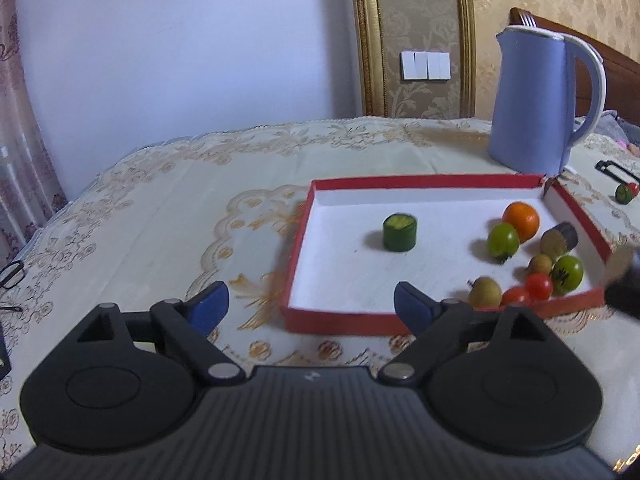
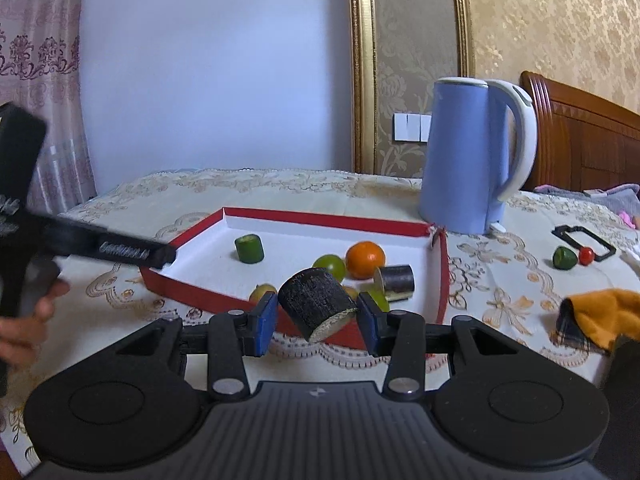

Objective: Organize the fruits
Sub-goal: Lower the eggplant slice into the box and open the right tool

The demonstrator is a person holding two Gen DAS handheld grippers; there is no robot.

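A red tray with a white floor (image 1: 304,232) (image 2: 400,227) lies on the table. In it are a green cylinder piece (image 1: 400,233) (image 2: 249,249), an orange (image 1: 521,220) (image 2: 365,260), green tomatoes (image 1: 503,241), small red tomatoes (image 1: 539,286), brown fruits (image 1: 485,292) and a dark cylinder (image 1: 560,238) (image 2: 394,282). My left gripper (image 1: 308,306) is open and empty over the tray's near left corner. My right gripper (image 2: 316,320) is shut on a dark cylinder chunk (image 2: 316,304), held above the tray's near rim.
A blue kettle (image 1: 536,100) (image 2: 468,156) stands behind the tray. A green piece (image 2: 565,258) and a red tomato (image 2: 587,255) lie on the cloth at right by a black frame (image 2: 584,240). An orange cloth (image 2: 600,316) lies at right. Glasses (image 1: 10,274) lie at far left.
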